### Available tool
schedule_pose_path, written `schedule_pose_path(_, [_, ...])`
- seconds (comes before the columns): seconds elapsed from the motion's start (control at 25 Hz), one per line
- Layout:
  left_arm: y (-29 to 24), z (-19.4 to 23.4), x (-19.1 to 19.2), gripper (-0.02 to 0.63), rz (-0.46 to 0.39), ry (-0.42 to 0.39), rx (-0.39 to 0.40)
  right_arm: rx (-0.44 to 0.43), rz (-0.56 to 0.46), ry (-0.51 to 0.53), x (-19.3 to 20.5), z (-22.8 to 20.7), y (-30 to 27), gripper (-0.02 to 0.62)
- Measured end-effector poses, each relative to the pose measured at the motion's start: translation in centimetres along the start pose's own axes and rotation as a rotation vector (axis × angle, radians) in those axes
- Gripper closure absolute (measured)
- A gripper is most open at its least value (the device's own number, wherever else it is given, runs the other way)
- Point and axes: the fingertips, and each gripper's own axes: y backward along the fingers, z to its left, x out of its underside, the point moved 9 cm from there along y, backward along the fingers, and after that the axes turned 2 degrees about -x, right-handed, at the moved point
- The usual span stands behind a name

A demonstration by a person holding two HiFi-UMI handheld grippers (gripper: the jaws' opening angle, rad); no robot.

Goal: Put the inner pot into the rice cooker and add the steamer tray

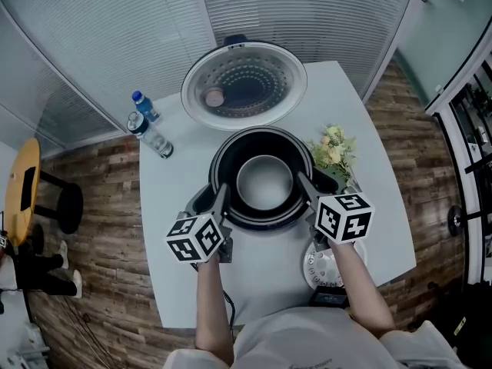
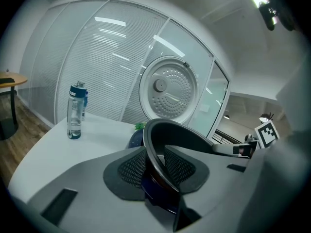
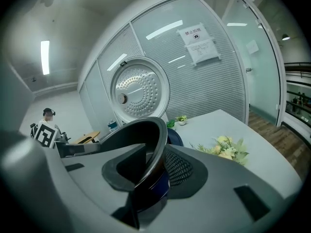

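inner pot (image 1: 264, 181) down inside the rice cooker (image 1: 260, 223), near the middle of the white tabletop (image 1: 265, 287). mouth straight up, pale bottom showing from the head view, central axis vertical, dark rim level and ringed by the cooker body. no tilt visible.

lid (image 1: 244, 83) swung open on the far side, perforated underside turned up and toward the person, standing behind the pot in both gripper views.

left gripper (image 1: 224, 195) reaching in from the near left, angled slightly downward, closed on the pot's rim: one mesh pad (image 2: 132, 169) outside the wall, the other inside, both snug against the thin metal in the left gripper view.

right gripper (image 1: 304, 184) opposite, on the near right of the rim, likewise sloping down. jaws astride the wall, outer mesh pad (image 3: 180, 168) under the flared lip and against it, inner pad (image 3: 127, 165) seemingly a sliver clear of the wall; parted loosely rather than clamped.

two water bottles (image 1: 149, 127) well off to the left near the tabletop's edge, one upright, one apparently lying down. small bunch of flowers (image 1: 335, 149) just right of the cooker. round white thing (image 1: 317, 269) on the near right of the tabletop, mostly hidden under the right forearm, too covered to identify.
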Motion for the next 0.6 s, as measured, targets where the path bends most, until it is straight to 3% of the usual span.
schedule_pose_path(0.36, [-0.28,-0.21,0.18,0.480,0.004,-0.033,-0.020,0.027,0.025,0.044,0.30,-0.15,-0.36,0.456])
schedule_pose_path(0.6, [-0.64,-0.77,0.04,0.477,0.030,-0.134,-0.068,0.056,0.051,0.073,0.73,-0.16,-0.58,0.448])
